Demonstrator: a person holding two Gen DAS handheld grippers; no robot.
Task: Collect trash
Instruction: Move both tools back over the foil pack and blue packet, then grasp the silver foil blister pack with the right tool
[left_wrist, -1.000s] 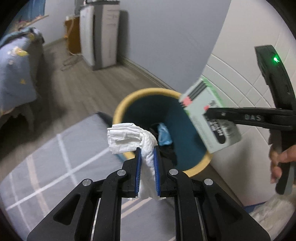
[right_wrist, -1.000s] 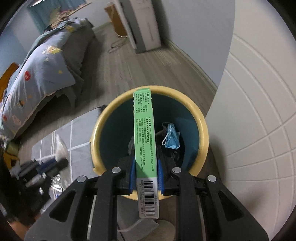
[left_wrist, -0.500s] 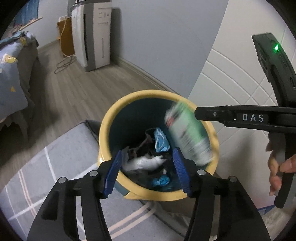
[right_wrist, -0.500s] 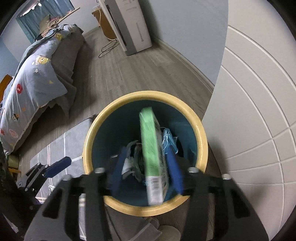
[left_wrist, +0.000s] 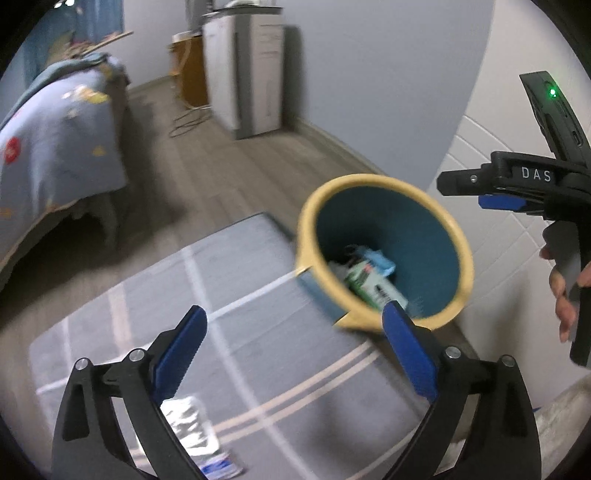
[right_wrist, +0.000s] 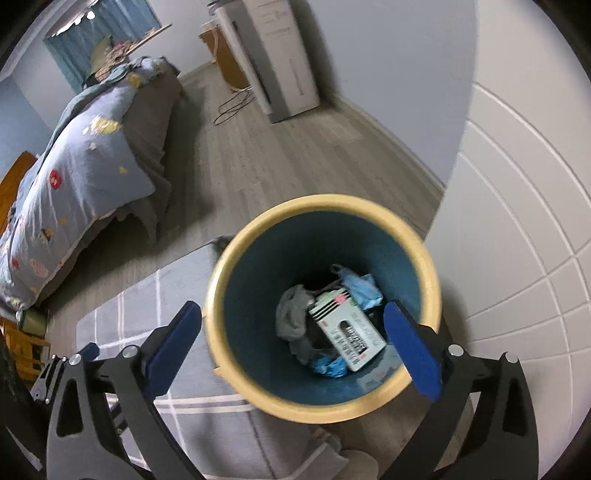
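A yellow-rimmed teal trash bin (right_wrist: 430, 291) stands on the floor by the white wall; it also shows in the left wrist view (left_wrist: 463, 254). Inside lie a green and white box (right_wrist: 345, 328), a crumpled grey-white tissue (right_wrist: 293, 317) and blue scraps (right_wrist: 364, 290). The box shows in the left wrist view too (left_wrist: 373, 286). My right gripper (right_wrist: 293, 328) is open and empty above the bin. My left gripper (left_wrist: 293, 334) is open and empty over the grey rug, left of the bin. A silvery wrapper (left_wrist: 192, 430) lies on the rug under my left finger.
A grey rug with white lines (left_wrist: 236, 369) lies left of the bin. A bed with a blue duvet (right_wrist: 74, 177) is at the far left. A white cabinet (right_wrist: 273, 55) stands against the far wall. The white panelled wall (right_wrist: 517, 221) is on the right.
Both grippers opened and dropped the tissue and the green box into the bin. My left gripper has since pulled back to the left over the rug.
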